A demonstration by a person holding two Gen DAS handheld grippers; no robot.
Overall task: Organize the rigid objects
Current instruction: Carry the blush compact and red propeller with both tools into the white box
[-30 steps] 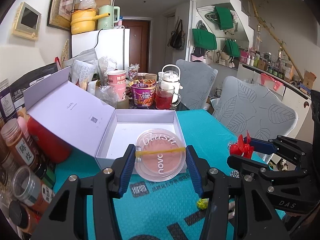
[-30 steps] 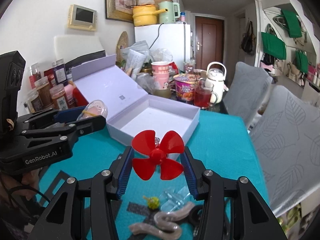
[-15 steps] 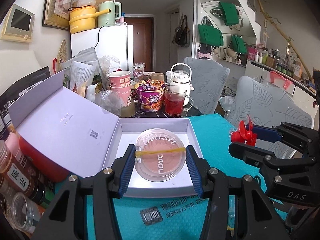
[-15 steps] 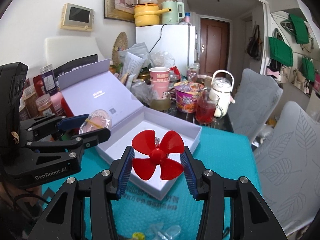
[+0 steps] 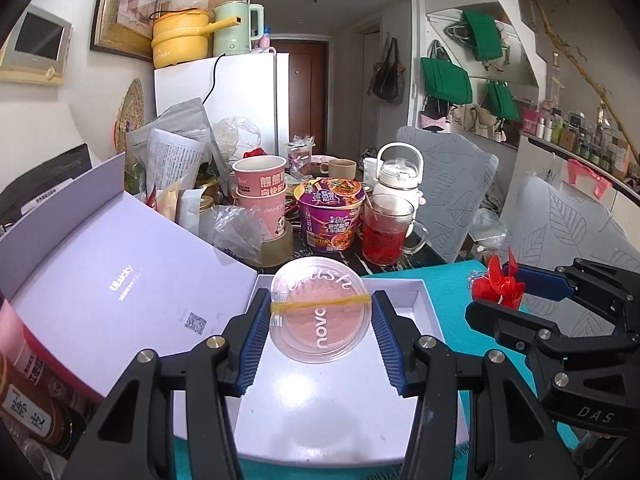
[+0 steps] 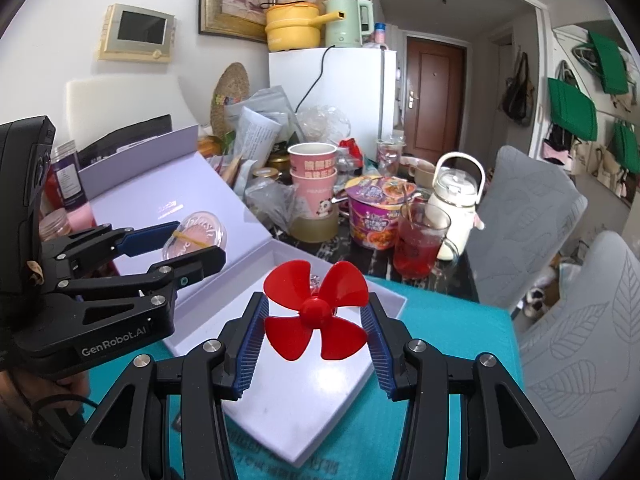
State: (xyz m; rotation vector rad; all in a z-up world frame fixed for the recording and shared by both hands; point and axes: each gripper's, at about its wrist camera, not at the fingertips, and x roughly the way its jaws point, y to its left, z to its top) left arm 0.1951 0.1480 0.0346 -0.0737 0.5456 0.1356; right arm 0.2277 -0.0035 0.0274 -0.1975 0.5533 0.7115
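Now holding a round clear blush compact [image 5: 319, 317], banded with a yellow rubber band [image 5: 320, 303], between the left gripper [image 5: 319, 330] jaws, both blue pads pressing its rim. Hovering over the tray of the open white box [image 5: 430, 312], lavender lid [image 5: 120, 284] leaning back at left. Gripping a red four-blade propeller [image 6: 316, 311] in the right gripper [image 6: 316, 334] jaws, blade tips touching the pads, above the same box's near corner. Sitting on the teal-covered bench [image 6: 460, 344], with a noodle cup [image 5: 329, 213] and a glass of red drink [image 5: 386, 234] crowding behind.
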